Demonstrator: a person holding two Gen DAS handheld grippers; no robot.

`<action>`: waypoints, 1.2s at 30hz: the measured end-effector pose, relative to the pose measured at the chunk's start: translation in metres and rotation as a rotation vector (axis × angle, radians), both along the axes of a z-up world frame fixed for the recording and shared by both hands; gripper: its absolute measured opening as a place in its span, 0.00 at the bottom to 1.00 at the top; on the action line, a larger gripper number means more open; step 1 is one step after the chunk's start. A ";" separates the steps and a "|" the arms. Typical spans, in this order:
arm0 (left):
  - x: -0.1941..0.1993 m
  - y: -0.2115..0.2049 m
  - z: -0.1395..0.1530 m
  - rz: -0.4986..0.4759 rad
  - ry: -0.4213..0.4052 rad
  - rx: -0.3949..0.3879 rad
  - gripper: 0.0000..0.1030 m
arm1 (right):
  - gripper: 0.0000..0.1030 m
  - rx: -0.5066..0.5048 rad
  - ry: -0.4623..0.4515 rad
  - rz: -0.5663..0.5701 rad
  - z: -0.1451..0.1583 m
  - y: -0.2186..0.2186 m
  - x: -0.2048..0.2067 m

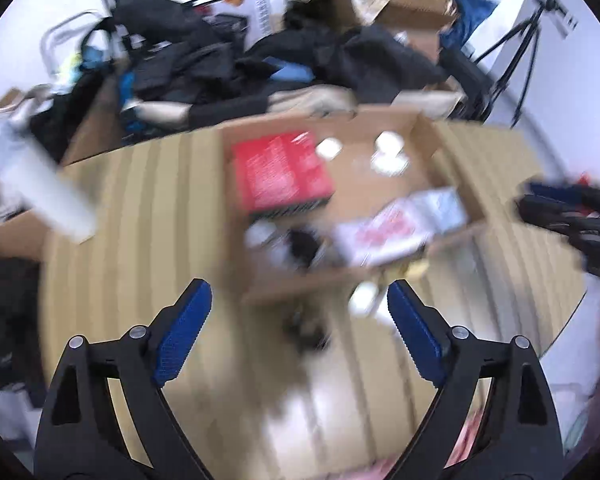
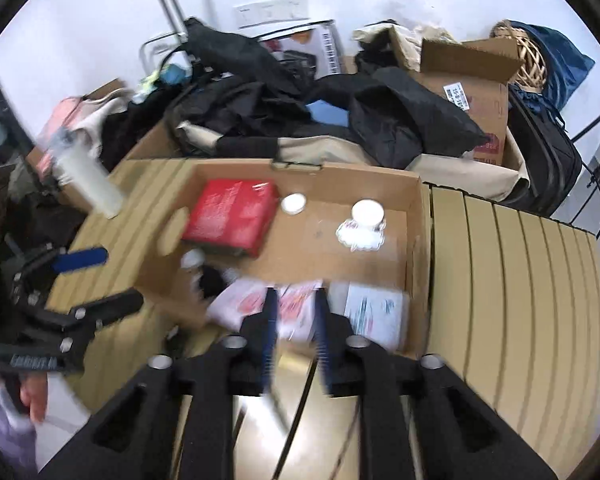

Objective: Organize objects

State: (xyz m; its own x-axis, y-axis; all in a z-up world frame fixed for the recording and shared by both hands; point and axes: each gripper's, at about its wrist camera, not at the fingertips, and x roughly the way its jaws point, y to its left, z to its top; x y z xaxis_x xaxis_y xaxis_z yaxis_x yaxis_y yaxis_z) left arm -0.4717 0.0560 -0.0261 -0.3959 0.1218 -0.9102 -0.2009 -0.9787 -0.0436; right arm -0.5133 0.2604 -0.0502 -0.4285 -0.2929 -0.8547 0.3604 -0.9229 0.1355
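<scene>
Cluttered room behind: dark bags (image 2: 260, 100), cardboard, a wicker basket (image 2: 528, 60) at upper right of the right wrist view. Slatted tan table (image 2: 520, 280) carried an open cardboard box (image 2: 418, 216), centre of both views.

Noted inside the box: red box (image 2: 232, 216) at centre-left, small white lid (image 2: 293, 203) just beside it, white-capped jar (image 2: 366, 220) toward centre-right, white packets (image 2: 376, 312) along the near wall, lower centre.

Right gripper (image 2: 294, 320) poised directly over the near wall of the box, fingers narrowly parted, a red-printed white packet (image 2: 296, 308) showing in the gap. Grip on it not confirmed: blurred, contact unclear. Packet's long axis judged roughly across the frame, left to right.

Left gripper (image 1: 300, 308) spread wide, holding nothing, short of the box, over bare table; same gripper seen at lower left of the right wrist view, well apart from the packets.

Judged: right gripper clearly nearer; packets lay straight ahead of its fingers. White bottle (image 2: 88, 180) at left table edge, untouched.
</scene>
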 end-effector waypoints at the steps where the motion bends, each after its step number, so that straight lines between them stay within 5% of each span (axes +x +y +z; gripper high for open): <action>1: 0.009 -0.007 0.010 0.016 -0.006 -0.008 0.87 | 0.82 0.003 0.002 0.011 0.014 0.003 0.012; 2: 0.021 -0.014 0.020 0.037 -0.007 -0.007 0.90 | 0.91 0.003 0.012 0.018 0.028 0.007 0.026; 8: 0.095 -0.034 0.083 0.050 0.043 0.046 0.98 | 0.91 0.008 0.075 -0.008 0.092 0.022 0.108; 15: 0.173 -0.041 0.121 0.036 0.160 0.002 1.00 | 0.91 0.073 0.134 0.056 0.116 0.008 0.180; 20: 0.278 -0.059 0.096 0.102 0.353 0.025 1.00 | 0.91 -0.066 0.222 0.093 0.099 0.014 0.262; 27: 0.390 -0.064 0.023 0.120 0.432 0.007 1.00 | 0.91 -0.173 0.323 0.009 0.029 0.024 0.392; 30: 0.395 -0.062 0.014 0.087 0.416 -0.027 1.00 | 0.91 -0.292 0.263 -0.031 0.002 0.029 0.414; 36: 0.398 -0.067 0.018 0.122 0.439 0.027 1.00 | 0.91 -0.275 0.293 -0.048 0.007 0.026 0.414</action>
State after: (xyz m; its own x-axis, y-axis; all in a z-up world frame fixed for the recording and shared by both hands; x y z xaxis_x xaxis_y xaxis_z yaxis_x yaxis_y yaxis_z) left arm -0.0733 -0.0110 -0.0081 -0.7564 0.0718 -0.6502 -0.0890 -0.9960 -0.0064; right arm -0.0989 0.2861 -0.0433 -0.6613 -0.4670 -0.5871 0.3778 -0.8834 0.2773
